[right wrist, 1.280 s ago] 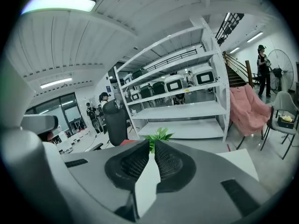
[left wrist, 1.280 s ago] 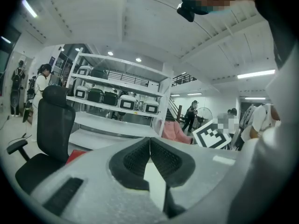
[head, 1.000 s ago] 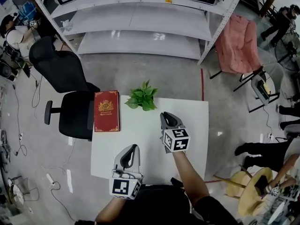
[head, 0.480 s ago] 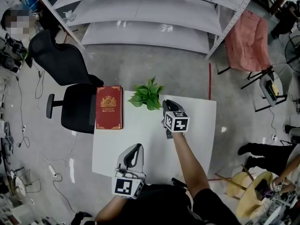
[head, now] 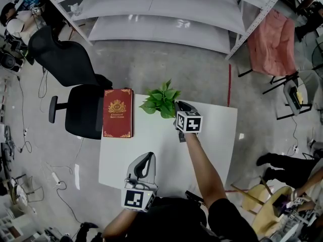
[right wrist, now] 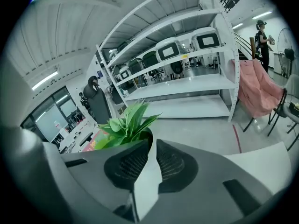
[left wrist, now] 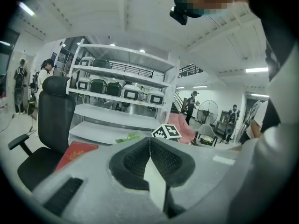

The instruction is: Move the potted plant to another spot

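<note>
The potted plant [head: 161,100] with green leaves stands at the far edge of the white table [head: 217,135]. My right gripper [head: 180,105] is shut and empty, its tips just right of the plant and close to the leaves. In the right gripper view the plant [right wrist: 124,125] rises just beyond the closed jaws [right wrist: 151,141], slightly to their left. My left gripper [head: 147,156] is shut with nothing in it, low over the near part of the table. In the left gripper view [left wrist: 150,140] the plant [left wrist: 127,137] shows far ahead.
A red book [head: 117,113] lies on the table's far left part, left of the plant. A black office chair [head: 75,92] stands beside the table's left edge. White shelving [head: 161,14] is beyond it, and a pink chair [head: 275,42] at the far right.
My right gripper has reached forward across the table and now sits right beside the plant. The left gripper has stayed near the front edge.
</note>
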`<state>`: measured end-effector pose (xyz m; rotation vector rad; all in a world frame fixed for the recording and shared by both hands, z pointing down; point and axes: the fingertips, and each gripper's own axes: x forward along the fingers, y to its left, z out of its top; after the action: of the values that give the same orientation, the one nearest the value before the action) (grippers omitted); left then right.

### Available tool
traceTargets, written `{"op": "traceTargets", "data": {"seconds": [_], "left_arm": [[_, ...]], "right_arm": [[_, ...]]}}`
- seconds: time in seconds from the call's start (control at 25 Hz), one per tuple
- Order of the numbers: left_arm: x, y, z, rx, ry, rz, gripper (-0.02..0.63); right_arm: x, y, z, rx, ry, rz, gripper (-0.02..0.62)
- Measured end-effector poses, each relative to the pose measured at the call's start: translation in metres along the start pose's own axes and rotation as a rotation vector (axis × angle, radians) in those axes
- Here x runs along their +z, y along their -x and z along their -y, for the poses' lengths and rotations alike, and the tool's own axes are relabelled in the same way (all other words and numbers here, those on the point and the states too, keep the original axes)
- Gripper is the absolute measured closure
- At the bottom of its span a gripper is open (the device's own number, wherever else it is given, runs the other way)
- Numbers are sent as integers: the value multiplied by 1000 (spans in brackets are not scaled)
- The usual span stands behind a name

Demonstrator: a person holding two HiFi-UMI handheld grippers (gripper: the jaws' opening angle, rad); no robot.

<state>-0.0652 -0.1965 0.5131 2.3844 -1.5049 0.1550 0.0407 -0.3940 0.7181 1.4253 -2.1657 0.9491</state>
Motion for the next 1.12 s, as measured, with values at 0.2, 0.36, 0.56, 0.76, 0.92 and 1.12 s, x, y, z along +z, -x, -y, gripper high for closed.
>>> {"op": "traceTargets", "data": {"seconds": [0.2, 0.36, 0.56, 0.76, 0.92, 1.12], "left_arm": [[-8, -4, -5, 3, 12, -34, 589], [-7, -6, -9, 9, 23, -32, 588], [-13, -7, -18, 46, 20, -79, 588], [-17, -2, -18, 38, 16, -100, 588], [-14, 0, -19, 36, 12, -92, 588], [-4, 0, -23, 51, 20, -55, 588]], "right_arm": [[-3, -15, -2, 17, -4, -35, 537], [-8, -27, 0, 13, -12, -68, 535], [-14, -39, 1, 22, -32, -96, 535], [-18, -42, 1, 7, -44, -108, 535], [-19, -39, 7, -25, -94, -103, 560], [-22, -35, 11, -41, -131, -113, 561]]}}
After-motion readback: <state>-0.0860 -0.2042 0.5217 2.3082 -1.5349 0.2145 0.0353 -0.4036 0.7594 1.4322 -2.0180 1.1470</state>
